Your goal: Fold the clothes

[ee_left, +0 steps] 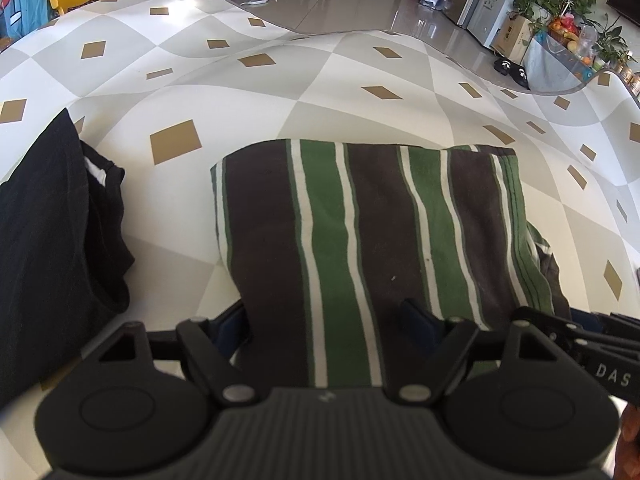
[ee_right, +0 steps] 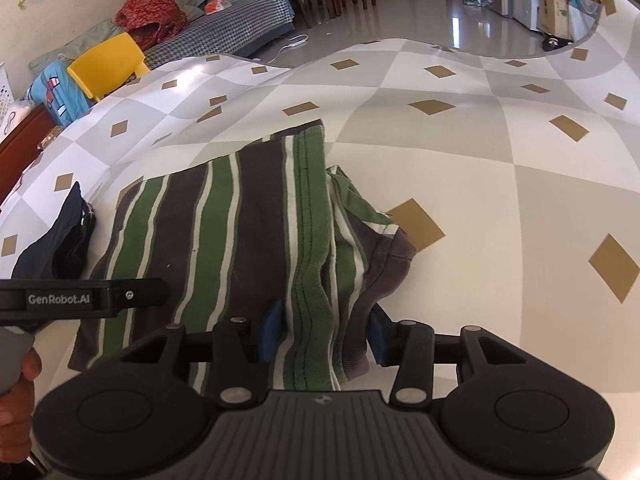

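A folded garment with green, brown and white stripes (ee_left: 360,220) lies on the chequered table cover (ee_left: 320,80). My left gripper (ee_left: 328,322) stands wide over its near edge, one blue pad beside the cloth's left border, the other resting on the stripes; the fabric between them lies flat. My right gripper (ee_right: 326,332) straddles the garment (ee_right: 224,240) at its right side, where the hem and a sleeve are bunched between the blue pads (ee_right: 274,328). I see no pinch in the cloth. The left gripper's black body (ee_right: 80,298) shows at the left of the right wrist view.
A folded black garment (ee_left: 48,220) lies left of the striped one on the table (ee_right: 56,240). The cover's far edge curls up. Beyond it stand a yellow chair (ee_right: 108,60), a sofa with heaped cloth (ee_right: 224,20) and shiny floor (ee_left: 360,4). A hand (ee_right: 16,400) holds the left gripper.
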